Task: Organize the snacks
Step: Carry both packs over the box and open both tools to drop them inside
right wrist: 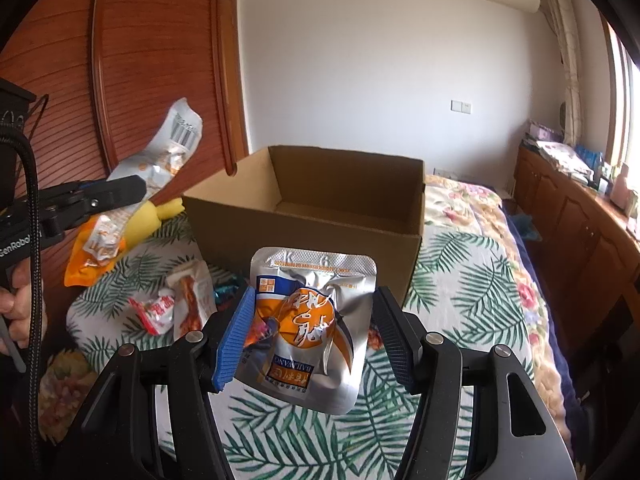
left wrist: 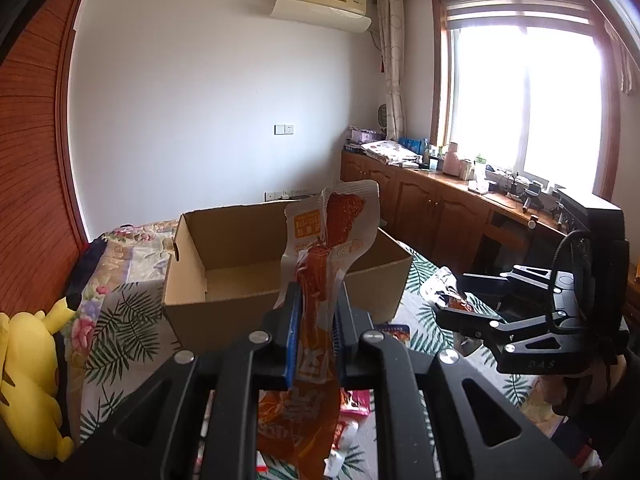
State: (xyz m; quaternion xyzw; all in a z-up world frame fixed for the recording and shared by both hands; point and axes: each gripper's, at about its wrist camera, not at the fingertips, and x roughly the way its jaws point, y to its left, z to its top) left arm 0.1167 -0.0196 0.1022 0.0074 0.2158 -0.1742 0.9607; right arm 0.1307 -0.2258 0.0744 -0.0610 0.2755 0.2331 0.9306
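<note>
- Left gripper (left wrist: 316, 320): raised before cardboard box (left wrist: 224, 256), clamped on 1 orange snack packet (left wrist: 320, 280).
- Right gripper (right wrist: 314, 332): low over bedspread (right wrist: 472, 280), jaws wide around silver pouch (right wrist: 312, 328).

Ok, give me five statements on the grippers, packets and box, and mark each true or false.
1. The left gripper is shut on the orange snack packet. True.
2. The cardboard box is full of snacks. False: what shows of its inside is bare.
3. The right gripper has its jaws spread around the silver pouch. True.
4. The silver pouch lies inside the box. False: it lies on the bedspread before it.
5. The yellow plush toy sits in the box. False: beside it.
</note>
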